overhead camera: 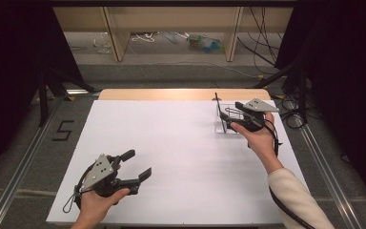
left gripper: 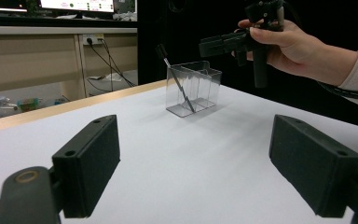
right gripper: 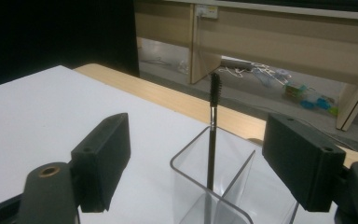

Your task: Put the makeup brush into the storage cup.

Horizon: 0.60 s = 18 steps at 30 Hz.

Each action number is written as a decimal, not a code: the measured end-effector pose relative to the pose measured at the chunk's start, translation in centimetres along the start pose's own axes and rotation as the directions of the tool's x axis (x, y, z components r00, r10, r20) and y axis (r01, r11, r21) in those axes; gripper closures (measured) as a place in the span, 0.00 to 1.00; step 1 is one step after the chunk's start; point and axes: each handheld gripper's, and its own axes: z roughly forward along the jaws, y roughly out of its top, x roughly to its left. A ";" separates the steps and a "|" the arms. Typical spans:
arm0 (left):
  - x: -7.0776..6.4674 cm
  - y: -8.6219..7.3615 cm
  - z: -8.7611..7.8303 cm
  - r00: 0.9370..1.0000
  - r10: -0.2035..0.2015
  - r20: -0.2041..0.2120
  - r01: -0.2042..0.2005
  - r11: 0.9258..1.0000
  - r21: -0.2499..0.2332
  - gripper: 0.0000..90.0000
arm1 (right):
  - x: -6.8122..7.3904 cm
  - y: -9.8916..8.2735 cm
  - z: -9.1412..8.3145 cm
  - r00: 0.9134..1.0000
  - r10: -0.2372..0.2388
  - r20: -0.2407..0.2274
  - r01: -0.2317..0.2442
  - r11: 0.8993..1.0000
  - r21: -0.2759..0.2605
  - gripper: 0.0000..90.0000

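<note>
Right hand-held gripper point(overhead camera: 226, 118) raised just above the clear plastic two-compartment holder point(overhead camera: 227, 120) at the far right of the white tabletop point(overhead camera: 181, 157); jaws spread wide, nothing between the pads, seen in the right gripper view standing either side of the holder's rim point(right gripper: 200, 154). Thin black brush wand with a bristled tip point(right gripper: 212, 135) standing inside the holder, leaning against a wall of its compartment, tip poking well above the rim. Likely left there on purpose: divided walls keep a slim, tippy tool upright and easy to find. Empty jaws over it fit a release just done, though a fresh reach cannot be ruled out.

Left hand-held gripper point(overhead camera: 138, 164) low over the near left of the tabletop, well apart from the holder, jaws likewise spread and empty, aimed across the table toward the holder point(left gripper: 193, 88). Probably parked out of the way, since one hand is enough for a light wand.

From the left gripper view: wand point(left gripper: 179, 84) slanted within the nearer compartment, right hand-held gripper point(left gripper: 214, 45) hovering above and to the side, clear of the bristles.
</note>
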 end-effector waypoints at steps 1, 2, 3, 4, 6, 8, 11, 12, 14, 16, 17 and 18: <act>0.0 0.0 0.0 1.000 0.001 0.001 -0.001 1.000 -0.002 0.18 | 0.1 0.0 -0.1 1.000 0.015 -0.013 -0.015 1.000 0.010 0.27; 0.0 0.0 0.0 1.000 0.001 0.001 -0.001 1.000 -0.003 0.18 | 0.2 0.0 -0.3 1.000 0.009 -0.008 -0.009 1.000 0.004 0.27; 0.0 0.0 0.0 1.000 0.002 0.001 -0.002 1.000 -0.003 0.18 | 0.1 0.0 -0.4 1.000 0.005 -0.013 -0.005 1.000 0.002 0.27; 0.0 0.0 0.0 1.000 0.002 0.001 -0.002 1.000 -0.002 0.18 | 0.2 0.0 -0.6 1.000 0.009 -0.014 -0.009 1.000 0.015 0.27; 0.0 0.0 -0.1 1.000 0.004 0.000 -0.004 1.000 -0.002 0.18 | 0.2 -0.1 -0.8 1.000 0.009 -0.009 -0.009 1.000 -0.003 0.27; 0.0 0.0 -0.1 1.000 0.004 0.000 -0.004 1.000 -0.002 0.18 | 0.2 -0.2 -1.1 1.000 -0.002 -0.012 0.002 1.000 0.001 0.26; 0.1 0.0 0.0 1.000 0.001 -0.002 -0.001 1.000 -0.003 0.18 | 0.4 -0.4 -1.5 1.000 -0.003 -0.017 0.003 1.000 -0.005 0.26; 0.1 0.0 0.0 1.000 0.001 -0.003 -0.001 1.000 -0.002 0.18 | 0.3 -0.4 -1.8 1.000 -0.012 -0.022 0.012 1.000 0.005 0.26; 0.1 0.0 0.0 1.000 0.000 -0.003 0.000 1.000 -0.002 0.18 | 0.5 -0.5 -2.1 1.000 -0.013 -0.020 0.012 1.000 -0.007 0.26; 0.1 0.0 0.0 1.000 0.001 -0.003 -0.001 1.000 -0.002 0.18 | 0.5 -0.5 -2.5 0.999 -0.014 -0.033 0.014 1.000 -0.015 0.26; 0.1 0.0 0.0 1.000 0.001 -0.003 -0.001 1.000 -0.003 0.18 | 0.6 -0.5 -2.8 0.999 -0.011 -0.032 0.011 1.000 -0.010 0.26; 0.1 0.0 -0.1 1.000 0.000 -0.004 0.000 1.000 -0.002 0.18 | 0.7 -0.5 -3.0 1.000 -0.006 -0.030 0.006 1.000 -0.010 0.26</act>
